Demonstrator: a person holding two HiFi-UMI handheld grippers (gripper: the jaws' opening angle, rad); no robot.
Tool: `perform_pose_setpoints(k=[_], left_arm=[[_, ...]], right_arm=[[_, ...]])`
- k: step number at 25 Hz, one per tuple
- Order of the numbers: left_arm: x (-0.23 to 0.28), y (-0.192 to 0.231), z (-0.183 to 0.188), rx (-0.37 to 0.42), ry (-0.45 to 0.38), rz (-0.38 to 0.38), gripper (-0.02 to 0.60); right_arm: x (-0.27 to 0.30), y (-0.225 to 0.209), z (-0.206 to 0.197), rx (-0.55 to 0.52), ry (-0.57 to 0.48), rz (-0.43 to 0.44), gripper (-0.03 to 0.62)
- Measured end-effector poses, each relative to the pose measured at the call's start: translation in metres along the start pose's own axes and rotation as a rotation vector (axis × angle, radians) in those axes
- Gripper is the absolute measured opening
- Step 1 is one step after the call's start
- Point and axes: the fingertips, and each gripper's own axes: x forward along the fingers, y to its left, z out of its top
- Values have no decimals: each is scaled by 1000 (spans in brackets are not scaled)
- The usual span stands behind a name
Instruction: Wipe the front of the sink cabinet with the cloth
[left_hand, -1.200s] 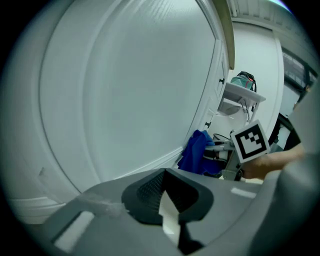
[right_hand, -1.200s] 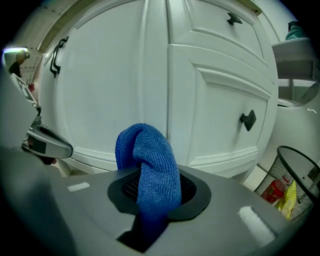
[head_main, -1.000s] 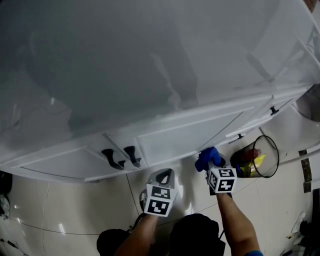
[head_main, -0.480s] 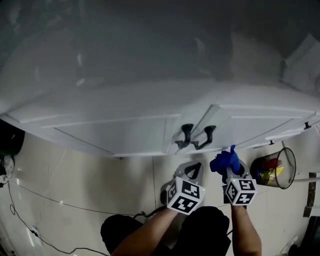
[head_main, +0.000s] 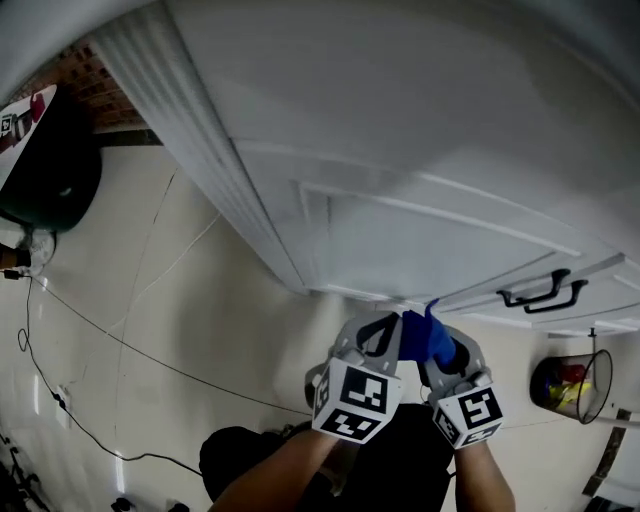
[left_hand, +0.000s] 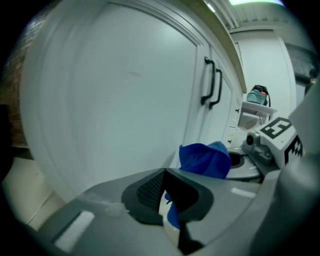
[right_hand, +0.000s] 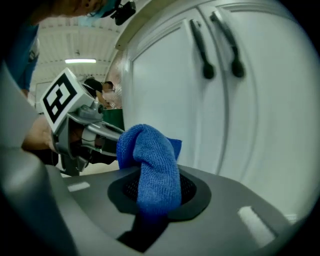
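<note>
The right gripper (right_hand: 157, 195) is clenched on the blue cloth (right_hand: 150, 155). The fabric is pinched between its black pads and bunches into a rounded fold just past the tips. The left gripper (left_hand: 167, 195) has its jaws drawn together, the pads meeting at a seam. A sliver of blue shows low in that seam, and the bulk of the cloth sits just beyond its tips and to their right. In the head view the two grippers are side by side, almost touching, with the cloth standing up between their tips.

Directly ahead of both sets of jaws is the white cabinet front (right_hand: 165, 100) — a panelled door with a raised frame. The cloth's top is close against its lower edge, but whether it touches cannot be told. Farther along the front, to the right of the right jaws, two dark handles (right_hand: 202, 50) hang side by side where two doors meet.

Beyond the handles, farther right of the jaws, a wire wastebasket (head_main: 572, 385) with colourful contents stands on the pale floor (head_main: 150, 300). Well to the left of the left jaws, a thin cable (head_main: 100, 328) trails across that floor.
</note>
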Motion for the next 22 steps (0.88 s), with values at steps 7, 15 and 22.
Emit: perform_pose_setpoints(k=[7, 15, 22], left_arm=[[-106, 122, 2, -22, -42, 290, 6], [-140, 196, -56, -178, 11, 419, 6], [-129, 181, -47, -262, -40, 334, 6]], right_arm=[[99, 111, 20, -15, -37, 170, 83], [193, 177, -15, -71, 73, 171, 84], [211, 132, -57, -58, 169, 17, 84]])
